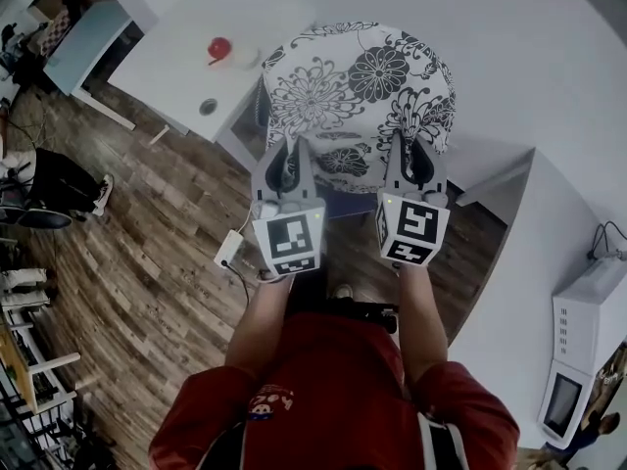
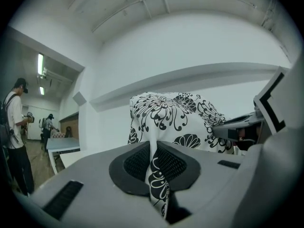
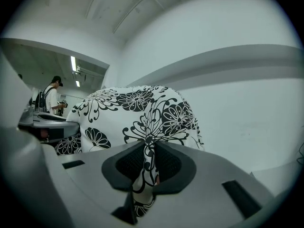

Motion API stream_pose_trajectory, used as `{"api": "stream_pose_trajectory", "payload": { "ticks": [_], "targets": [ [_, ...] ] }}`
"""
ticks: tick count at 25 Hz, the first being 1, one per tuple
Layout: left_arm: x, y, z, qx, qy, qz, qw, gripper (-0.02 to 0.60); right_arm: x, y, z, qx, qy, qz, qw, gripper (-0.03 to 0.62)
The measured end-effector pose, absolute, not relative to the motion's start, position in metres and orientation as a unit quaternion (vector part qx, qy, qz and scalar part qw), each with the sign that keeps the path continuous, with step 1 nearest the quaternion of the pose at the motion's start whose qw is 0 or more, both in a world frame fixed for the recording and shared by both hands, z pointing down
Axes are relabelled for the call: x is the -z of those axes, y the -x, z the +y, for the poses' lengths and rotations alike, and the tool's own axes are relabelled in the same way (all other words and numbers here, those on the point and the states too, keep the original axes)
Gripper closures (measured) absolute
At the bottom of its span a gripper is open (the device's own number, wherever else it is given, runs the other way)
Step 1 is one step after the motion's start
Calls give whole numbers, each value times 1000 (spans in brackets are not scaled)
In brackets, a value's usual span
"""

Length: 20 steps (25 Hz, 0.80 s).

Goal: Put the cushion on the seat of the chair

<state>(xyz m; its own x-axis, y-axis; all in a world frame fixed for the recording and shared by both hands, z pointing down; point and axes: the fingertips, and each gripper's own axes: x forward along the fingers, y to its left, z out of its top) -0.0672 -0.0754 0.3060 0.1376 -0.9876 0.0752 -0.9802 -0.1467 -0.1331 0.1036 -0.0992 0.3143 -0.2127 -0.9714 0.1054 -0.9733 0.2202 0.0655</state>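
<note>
A white cushion (image 1: 358, 91) printed with black flowers hangs in the air in front of me, held by its near edge. My left gripper (image 1: 290, 157) is shut on the cushion's near left edge, with the cloth (image 2: 155, 172) pinched between its dark pads. My right gripper (image 1: 411, 152) is shut on the near right edge, the fabric (image 3: 148, 163) squeezed between its jaws. The cushion (image 2: 173, 120) fills the middle of both gripper views (image 3: 137, 115). A small blue patch (image 1: 345, 202) shows just below the cushion between the grippers; the chair's seat is otherwise hidden.
A white table (image 1: 186, 67) with a red ball (image 1: 218, 47) stands at the far left. White surfaces (image 1: 549, 243) lie to the right, with a white appliance (image 1: 588, 341) beyond. A white power adapter (image 1: 229, 248) lies on the wooden floor. People (image 2: 14, 132) stand off to the left.
</note>
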Motion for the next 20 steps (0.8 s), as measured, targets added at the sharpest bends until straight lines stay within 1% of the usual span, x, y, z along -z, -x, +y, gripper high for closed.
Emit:
{"api": "stream_pose_trajectory", "payload": {
  "ticks": [5, 14, 17, 20],
  "targets": [
    [-299, 68, -69, 83, 757, 648, 2, 532, -308, -103, -89, -22, -626, -774, 91, 534],
    [-281, 64, -52, 111, 761, 636, -66, 532, -286, -107, -70, -61, -629, -756, 170, 534],
    [-287, 60, -58, 123, 759, 635, -82, 532, -294, -111, -77, -77, -628, -751, 188, 534],
    [-311, 55, -65, 145, 754, 633, -102, 532, -318, -115, -84, -95, -623, -747, 212, 534]
  ]
}}
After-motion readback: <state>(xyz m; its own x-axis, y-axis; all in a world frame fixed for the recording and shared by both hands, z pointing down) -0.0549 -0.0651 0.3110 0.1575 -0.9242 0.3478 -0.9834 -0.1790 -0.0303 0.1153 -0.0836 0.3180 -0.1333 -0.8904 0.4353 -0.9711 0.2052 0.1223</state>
